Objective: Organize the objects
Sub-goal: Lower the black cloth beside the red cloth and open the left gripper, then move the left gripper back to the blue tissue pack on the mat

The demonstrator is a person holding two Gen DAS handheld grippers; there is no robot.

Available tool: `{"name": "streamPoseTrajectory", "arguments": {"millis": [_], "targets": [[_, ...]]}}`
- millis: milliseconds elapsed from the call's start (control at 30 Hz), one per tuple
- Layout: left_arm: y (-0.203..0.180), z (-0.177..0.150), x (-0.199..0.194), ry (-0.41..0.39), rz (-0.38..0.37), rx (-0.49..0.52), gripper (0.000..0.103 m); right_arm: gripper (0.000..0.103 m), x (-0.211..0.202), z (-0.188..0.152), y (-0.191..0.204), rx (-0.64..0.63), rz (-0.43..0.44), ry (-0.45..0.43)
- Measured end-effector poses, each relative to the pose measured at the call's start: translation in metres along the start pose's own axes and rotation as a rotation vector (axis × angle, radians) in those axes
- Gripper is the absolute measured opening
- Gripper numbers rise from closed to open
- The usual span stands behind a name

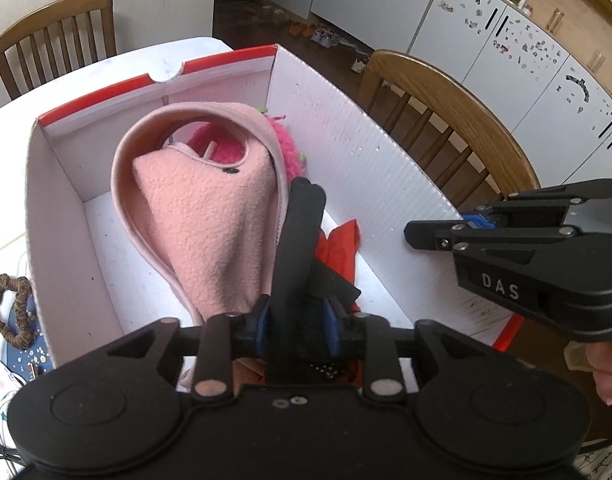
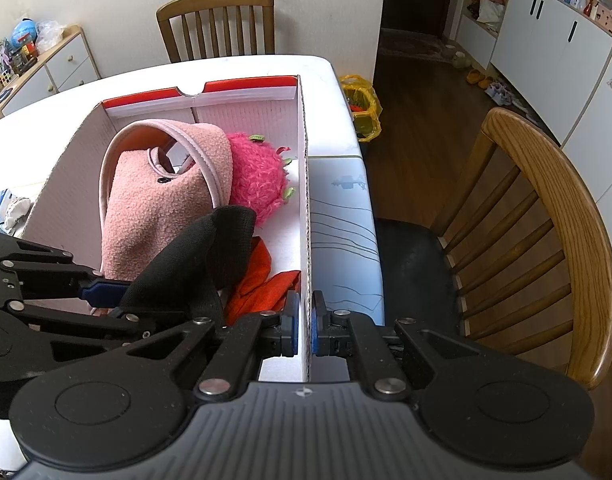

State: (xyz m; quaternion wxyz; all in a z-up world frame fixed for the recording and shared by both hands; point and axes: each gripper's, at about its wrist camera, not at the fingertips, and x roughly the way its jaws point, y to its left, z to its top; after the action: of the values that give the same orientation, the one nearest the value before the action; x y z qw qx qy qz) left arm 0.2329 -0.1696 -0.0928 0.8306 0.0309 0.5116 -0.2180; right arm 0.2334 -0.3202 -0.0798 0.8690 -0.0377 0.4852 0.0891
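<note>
A white cardboard box with a red rim (image 1: 348, 140) (image 2: 242, 114) stands on the table. Inside lie a pale pink fleece hat (image 1: 206, 220) (image 2: 146, 204), a hot-pink fuzzy toy (image 2: 258, 172), an orange-red cloth (image 1: 340, 248) (image 2: 262, 284) and a black knit cloth (image 1: 302, 224) (image 2: 210, 252). My left gripper (image 1: 300, 324) hangs low in the near end of the box. Its jaws stand a little apart, and the black cloth lies between the blue pads and leans up against the hat. My right gripper (image 2: 304, 328) is shut on the box's right wall (image 2: 304, 200).
Wooden chairs stand behind the table (image 2: 216, 20) and at its right side (image 2: 546, 208). A brown beaded ring (image 1: 10, 312) lies on the table left of the box. A yellow bag (image 2: 360, 108) sits on the floor. White cabinets line the far right.
</note>
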Motion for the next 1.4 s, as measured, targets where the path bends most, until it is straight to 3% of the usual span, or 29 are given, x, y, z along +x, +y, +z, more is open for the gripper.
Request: {"name": "streamPoseTrajectory", "arguments": {"millis": [200,600,833,967,1067,1267,1400], "targets": [[0.003,-0.003,-0.018,-0.043,-0.011,-0.014,0.048,0.005,0.0,-0.001,-0.002,0.002,0.0,0.001],[0.022,-0.012,-0.072,-0.176,0.021,-0.069,0.062,0.005,0.001,-0.001,0.0,-0.005,-0.012,0.006],[0.045,-0.023,-0.101,-0.233,0.083,-0.109,0.064,0.005,0.0,0.0,0.002,-0.006,-0.02,0.009],[0.064,-0.032,-0.114,-0.255,0.127,-0.138,0.08,0.005,0.0,0.0,0.003,-0.005,-0.026,0.012],[0.081,-0.036,-0.121,-0.262,0.154,-0.167,0.083,0.005,0.001,0.001,0.004,-0.004,-0.029,0.015],[0.112,-0.045,-0.136,-0.272,0.204,-0.209,0.101,0.005,0.001,0.001,0.004,-0.005,-0.038,0.019],[0.135,-0.05,-0.14,-0.263,0.24,-0.245,0.102,0.006,0.001,0.001,0.005,-0.005,-0.046,0.021]]}}
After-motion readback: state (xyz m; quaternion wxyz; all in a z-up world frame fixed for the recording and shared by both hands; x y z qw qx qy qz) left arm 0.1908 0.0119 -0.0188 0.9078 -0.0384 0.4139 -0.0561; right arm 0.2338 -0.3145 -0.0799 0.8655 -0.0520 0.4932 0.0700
